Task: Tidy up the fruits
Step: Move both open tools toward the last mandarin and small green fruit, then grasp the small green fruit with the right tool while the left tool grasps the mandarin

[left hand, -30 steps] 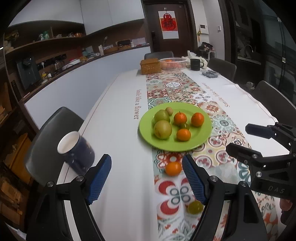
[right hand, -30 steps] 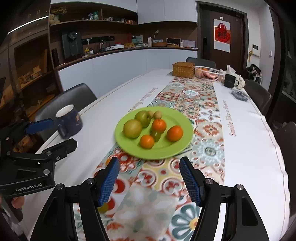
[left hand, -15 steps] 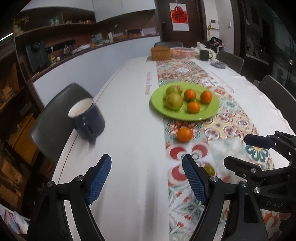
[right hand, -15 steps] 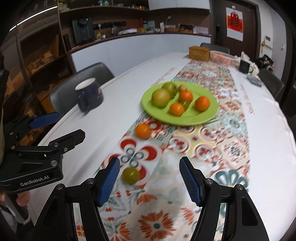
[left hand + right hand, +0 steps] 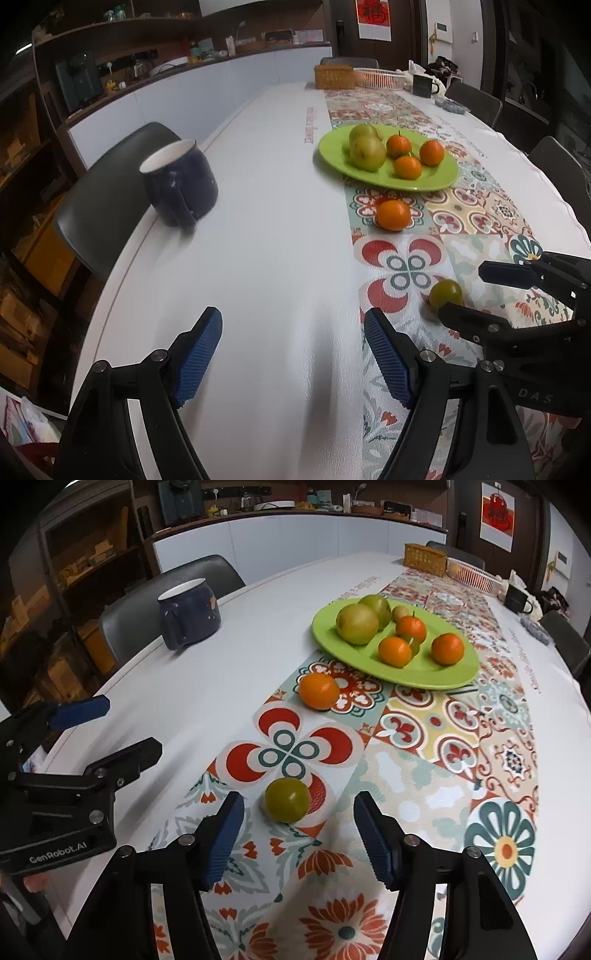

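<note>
A green plate (image 5: 454,675) on the patterned runner holds two green pears and three oranges; it also shows in the left wrist view (image 5: 336,155). A loose orange (image 5: 318,691) (image 5: 393,215) lies on the runner just before the plate. A small green fruit (image 5: 287,799) (image 5: 445,293) lies nearer me. My right gripper (image 5: 299,836) is open and empty, with the green fruit just ahead between its fingertips. My left gripper (image 5: 293,356) is open and empty over bare white tablecloth, left of the runner.
A dark blue mug (image 5: 179,182) (image 5: 189,613) stands near the table's left edge by a grey chair (image 5: 107,192). At the far end are a wicker basket (image 5: 334,76), a pink basket (image 5: 380,78) and a black mug (image 5: 423,85).
Both grippers have pulled back toward the near table end and lowered. The plate looks farther off, and the green fruit now sits just in front of my right gripper's open fingers.
</note>
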Available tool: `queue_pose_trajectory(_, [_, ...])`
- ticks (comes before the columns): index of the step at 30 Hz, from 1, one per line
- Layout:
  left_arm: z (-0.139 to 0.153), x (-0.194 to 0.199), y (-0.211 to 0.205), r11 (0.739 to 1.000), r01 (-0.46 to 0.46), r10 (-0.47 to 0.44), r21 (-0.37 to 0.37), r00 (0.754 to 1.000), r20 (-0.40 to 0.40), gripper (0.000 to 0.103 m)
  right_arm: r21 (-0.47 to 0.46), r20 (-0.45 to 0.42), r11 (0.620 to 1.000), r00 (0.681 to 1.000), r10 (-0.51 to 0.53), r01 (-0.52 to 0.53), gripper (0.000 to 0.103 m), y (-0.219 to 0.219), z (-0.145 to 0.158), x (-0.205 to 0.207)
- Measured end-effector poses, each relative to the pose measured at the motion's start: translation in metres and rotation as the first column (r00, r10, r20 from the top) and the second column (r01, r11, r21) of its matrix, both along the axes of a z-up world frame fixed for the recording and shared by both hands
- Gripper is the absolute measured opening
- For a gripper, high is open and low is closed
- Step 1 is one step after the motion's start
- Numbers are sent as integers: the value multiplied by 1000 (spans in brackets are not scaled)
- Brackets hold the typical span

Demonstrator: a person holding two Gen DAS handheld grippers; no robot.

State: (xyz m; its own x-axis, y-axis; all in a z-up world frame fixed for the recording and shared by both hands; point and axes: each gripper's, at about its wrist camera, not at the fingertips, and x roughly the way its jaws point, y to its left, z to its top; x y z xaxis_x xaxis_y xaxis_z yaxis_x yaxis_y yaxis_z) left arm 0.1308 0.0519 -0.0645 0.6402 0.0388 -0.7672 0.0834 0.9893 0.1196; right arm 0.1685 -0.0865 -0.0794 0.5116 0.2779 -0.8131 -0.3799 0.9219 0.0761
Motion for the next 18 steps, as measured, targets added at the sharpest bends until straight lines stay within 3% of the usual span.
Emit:
queue_pose_trajectory(6, [-11,4,-1,1000,3,-3,-2,1000,-29,79,-11,-19,1000,1000,2,-3,52,4,-10,6])
queue_pose_trajectory(13, [-16,8,-3,1000,22,-22,-3,999,-46,79,-7,-30,999,999,41,-41,32,10,-14,6])
queue_pose_trajectory(18, [-13,12,-7,999,43,-43,0,998,-38,79,8,-23,999,999,43,-43,31,8,-11,5])
